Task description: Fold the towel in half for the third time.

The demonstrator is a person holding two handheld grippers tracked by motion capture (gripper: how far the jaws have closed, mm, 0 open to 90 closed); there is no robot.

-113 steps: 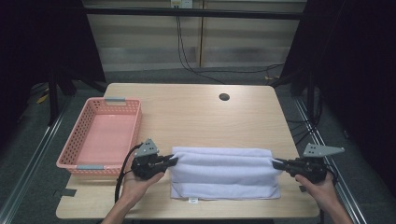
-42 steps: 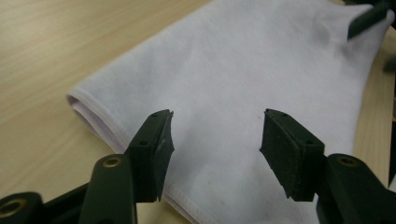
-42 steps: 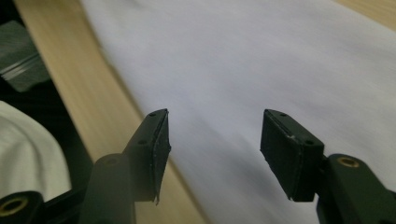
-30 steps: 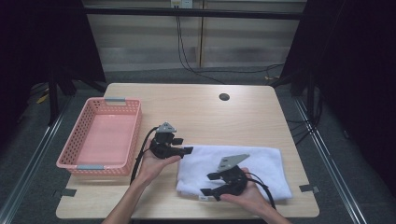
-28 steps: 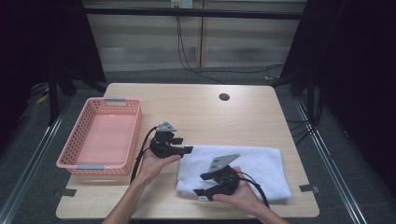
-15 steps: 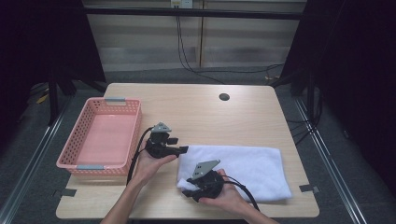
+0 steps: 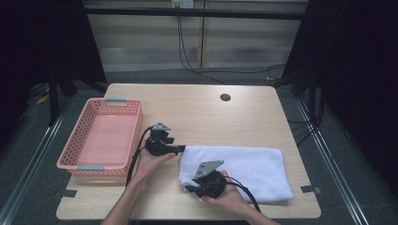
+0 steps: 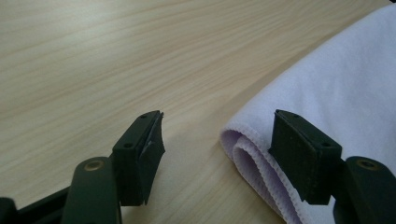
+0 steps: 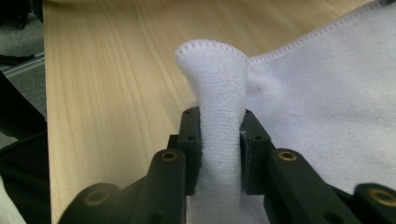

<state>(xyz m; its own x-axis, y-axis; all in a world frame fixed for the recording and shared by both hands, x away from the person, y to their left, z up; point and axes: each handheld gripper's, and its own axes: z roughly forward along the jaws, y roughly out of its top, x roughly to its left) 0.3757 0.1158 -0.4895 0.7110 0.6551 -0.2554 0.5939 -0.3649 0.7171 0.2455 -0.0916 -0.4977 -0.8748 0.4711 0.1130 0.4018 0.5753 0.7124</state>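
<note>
A white towel (image 7: 239, 168) lies folded on the wooden table (image 7: 197, 112), in the lower right of centre in the high view, its long side running left to right. The left gripper (image 7: 180, 149) sits just left of centre in that view, at the towel's upper left corner, held by a hand that comes up from the bottom edge. In the left gripper view its jaws stand spread and have just been opening; the folded corner of the towel (image 8: 299, 140) lies between them, close to the right-hand jaw, and neither pad presses on it. The bare table (image 8: 140, 56) takes up the upper left of that frame.

The right gripper (image 7: 190, 188) lies low in the high view, at the towel's lower left corner. Its jaws have just been closing, and in the right gripper view they are pinching a bunched fold of the towel (image 9: 217, 116), which rises between the pads at the centre of the frame and ends in a rounded hem at the top.

A pink basket (image 7: 70, 159) stands at the left of the table in the high view, apart from the towel.
</note>
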